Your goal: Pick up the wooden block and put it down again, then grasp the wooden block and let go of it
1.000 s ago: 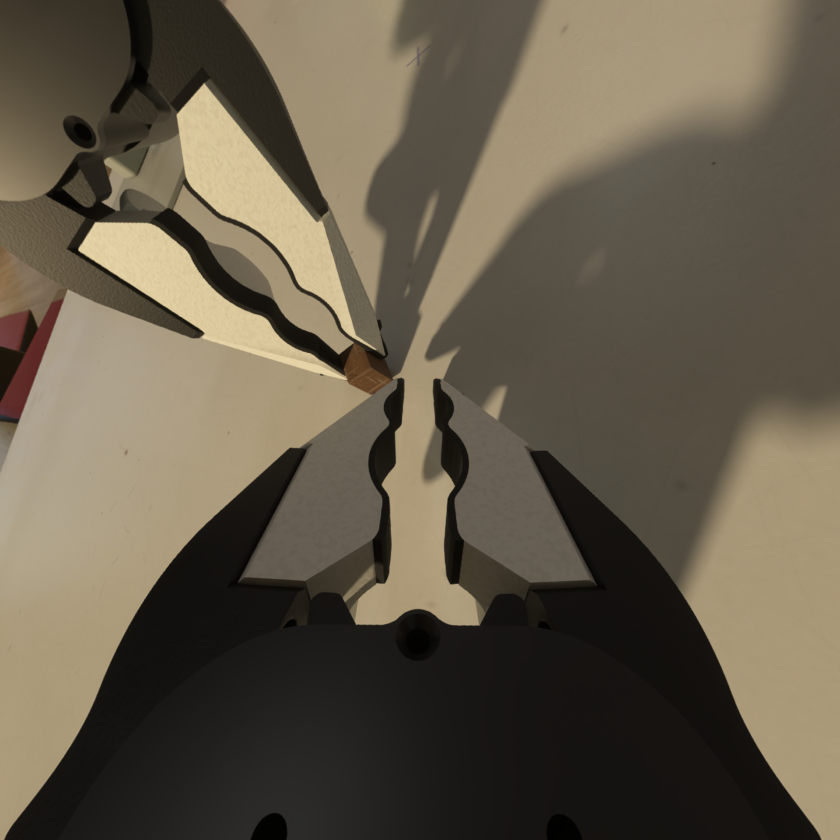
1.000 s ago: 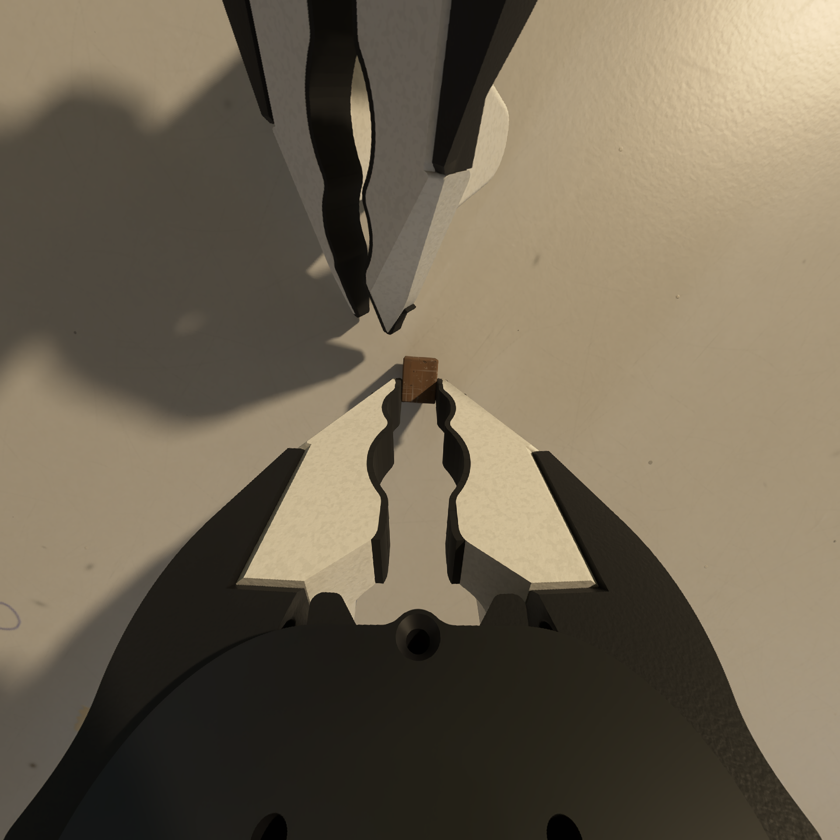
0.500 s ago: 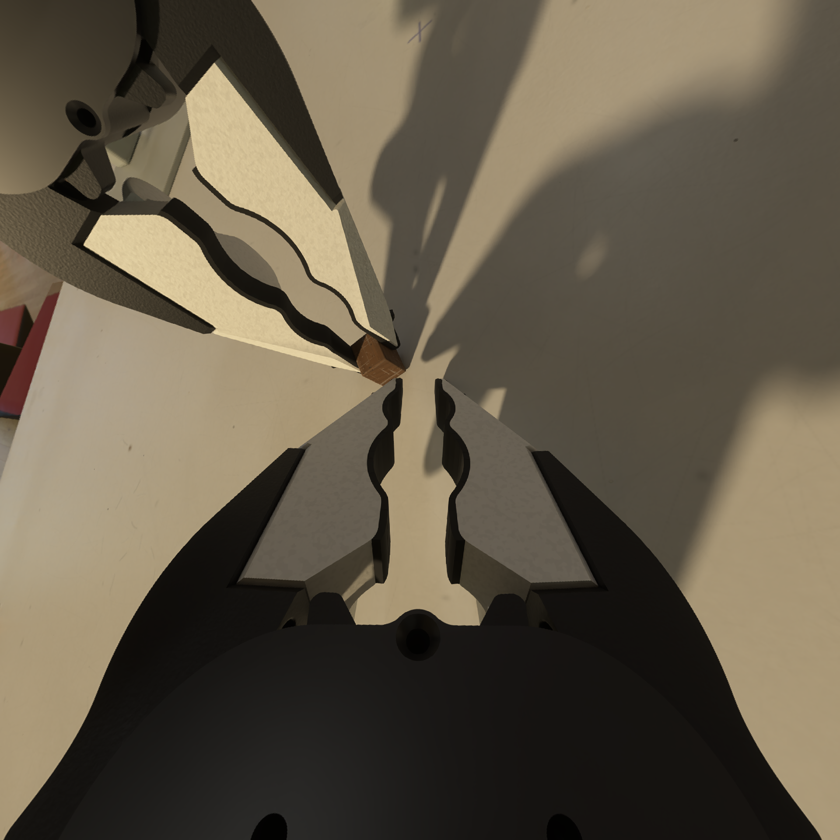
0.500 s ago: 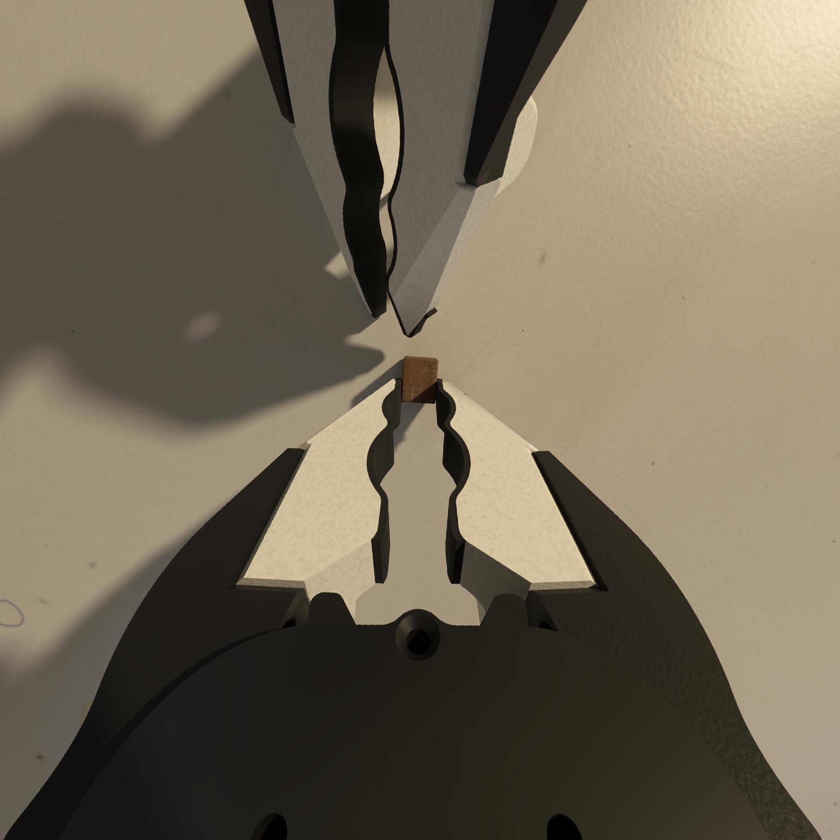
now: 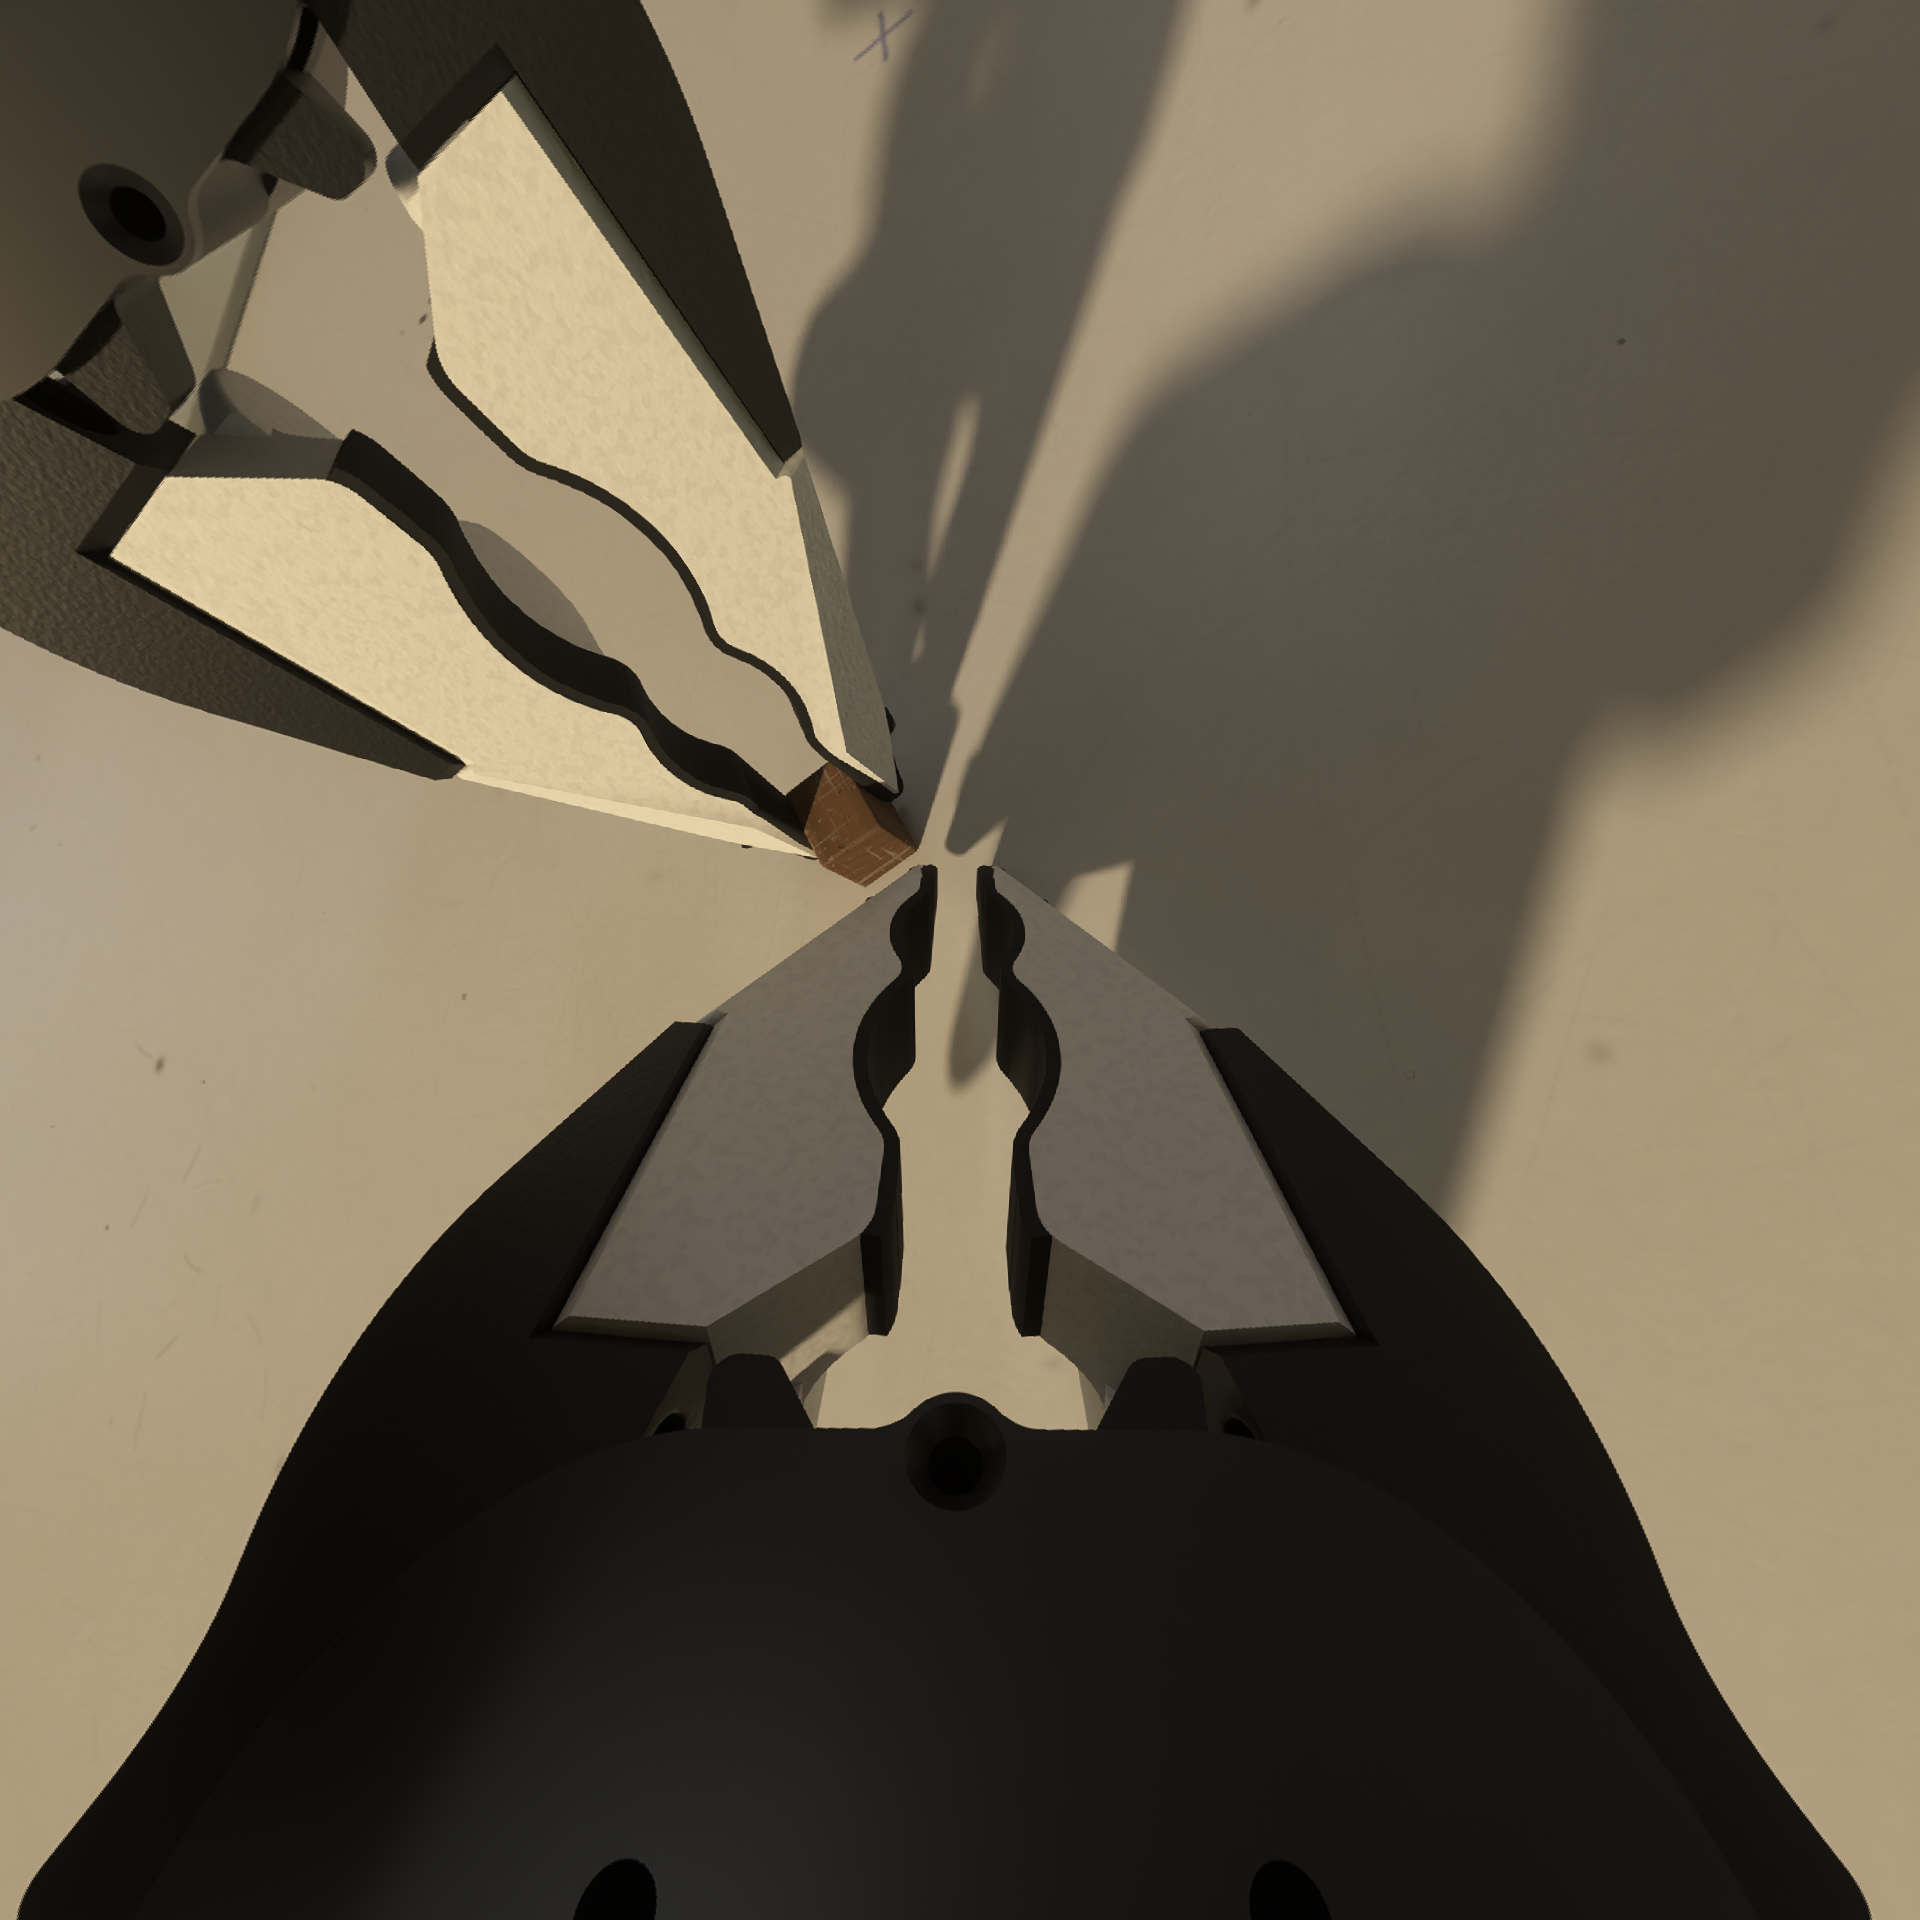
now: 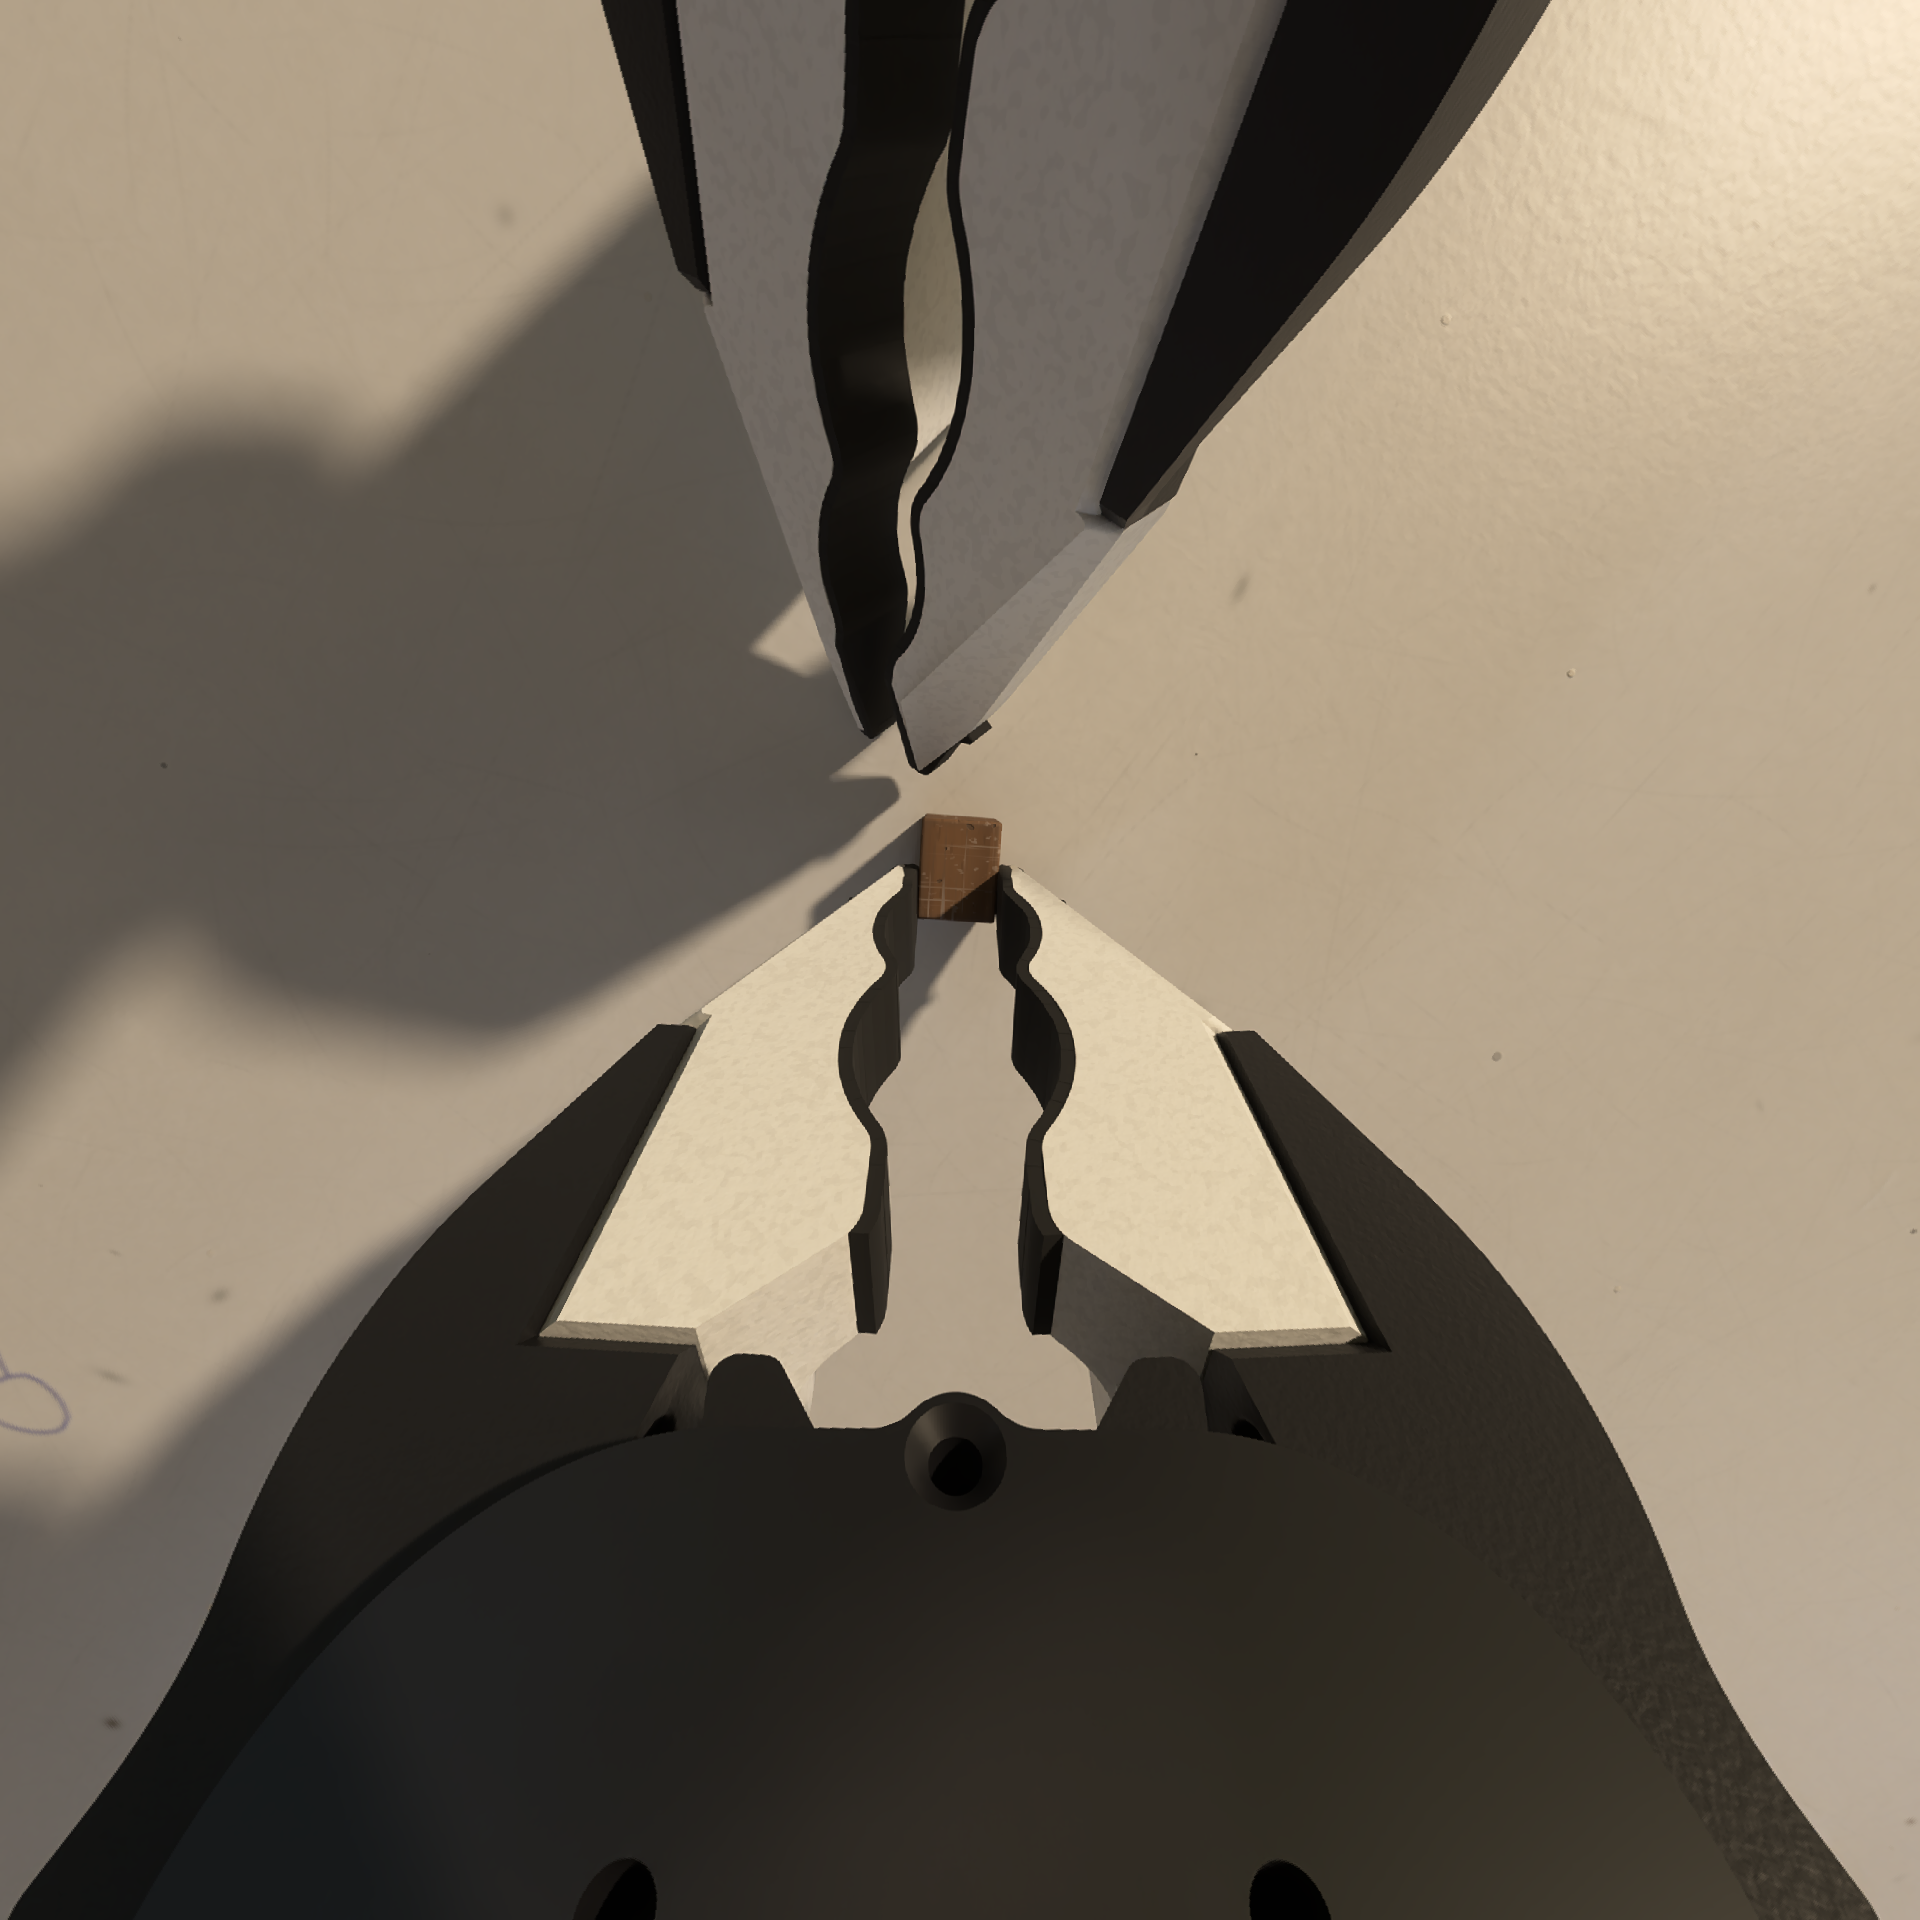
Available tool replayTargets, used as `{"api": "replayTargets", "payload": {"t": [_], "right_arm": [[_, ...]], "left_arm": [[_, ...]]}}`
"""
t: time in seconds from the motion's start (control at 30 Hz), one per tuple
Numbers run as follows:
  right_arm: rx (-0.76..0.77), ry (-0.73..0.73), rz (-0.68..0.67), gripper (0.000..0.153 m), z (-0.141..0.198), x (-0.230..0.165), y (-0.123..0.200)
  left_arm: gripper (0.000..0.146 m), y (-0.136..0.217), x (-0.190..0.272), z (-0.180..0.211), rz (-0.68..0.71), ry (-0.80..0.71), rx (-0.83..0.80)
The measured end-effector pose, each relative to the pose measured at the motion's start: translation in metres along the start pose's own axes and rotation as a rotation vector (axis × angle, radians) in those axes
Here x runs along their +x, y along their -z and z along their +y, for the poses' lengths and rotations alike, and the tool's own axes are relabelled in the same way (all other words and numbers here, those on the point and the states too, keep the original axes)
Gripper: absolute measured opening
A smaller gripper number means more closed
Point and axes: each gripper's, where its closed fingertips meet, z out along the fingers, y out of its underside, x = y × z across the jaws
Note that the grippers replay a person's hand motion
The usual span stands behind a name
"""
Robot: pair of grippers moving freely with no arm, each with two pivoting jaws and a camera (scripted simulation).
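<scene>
A small brown wooden block (image 6: 961,854) sits pinched between the fingertips of my right gripper (image 6: 961,888), which is shut on it over the beige tabletop (image 6: 1558,623). I cannot tell whether the block touches the table. In the left wrist view the block (image 5: 857,836) shows at the tip of the right gripper's pale fingers (image 5: 623,499), which come in from the upper left. My left gripper (image 5: 956,883) is almost fully shut and empty, its tips just right of the block. It also shows in the right wrist view (image 6: 912,743), pointing down at the block from above.
The beige tabletop (image 5: 260,1143) carries broad dark shadows of both grippers. A small pen cross (image 5: 881,36) is at the far edge, and a faint pen loop (image 6: 31,1403) at the left.
The two grippers have drawn closer together, tip to tip. The right gripper keeps its hold on the block. The left gripper's narrow gap is unchanged.
</scene>
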Motion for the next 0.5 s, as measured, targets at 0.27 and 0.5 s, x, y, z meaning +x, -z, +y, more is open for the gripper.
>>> {"api": "replayTargets", "payload": {"t": [0.27,0.5], "right_arm": [[0.033,-0.056,-0.03,0.014,0.0008,0.0007,0.0005],[0.048,-0.087,-0.012,0.041,0.0051,0.0027,0.0073]], "left_arm": [[0.0,-0.0014,-0.0021,0.0026,0.009,0.002,-0.028],[0.005,-0.0009,-0.0046,0.0027,0.01,-0.016,-0.039]]}}
